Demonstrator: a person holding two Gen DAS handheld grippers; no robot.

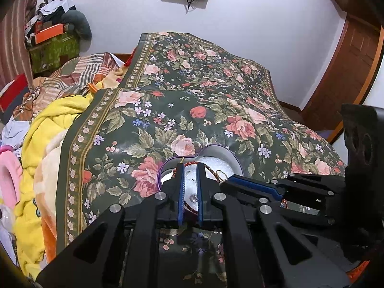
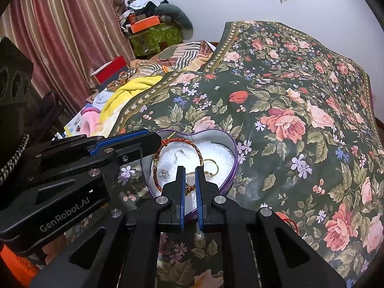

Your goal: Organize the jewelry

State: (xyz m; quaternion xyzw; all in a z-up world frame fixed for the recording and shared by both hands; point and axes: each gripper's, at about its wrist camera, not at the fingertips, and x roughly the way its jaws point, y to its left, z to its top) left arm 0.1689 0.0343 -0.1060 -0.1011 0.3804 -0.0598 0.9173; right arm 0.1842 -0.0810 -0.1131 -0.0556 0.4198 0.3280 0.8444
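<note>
A heart-shaped purple tin (image 2: 234,158) with a white lining lies on the floral bedspread. In it are a red braided cord bracelet (image 2: 184,140), a gold ring (image 2: 212,165), a small silver stud (image 2: 164,173) and a thin silver hoop (image 2: 178,154). My right gripper (image 2: 190,168) hovers over the tin's near edge, its jaws a narrow gap apart with nothing between them. My left gripper (image 1: 190,165) reaches over the tin (image 1: 217,150) from the left, jaws slightly apart and empty; it shows in the right wrist view as the black and blue arm (image 2: 134,141).
The green floral bedspread (image 2: 300,100) covers the bed. Yellow and patterned blankets (image 1: 48,124) are heaped at the left. A red cord (image 2: 291,223) lies on the spread right of my right gripper. Curtains (image 2: 60,36), boxes and a wooden door (image 1: 348,72) stand behind.
</note>
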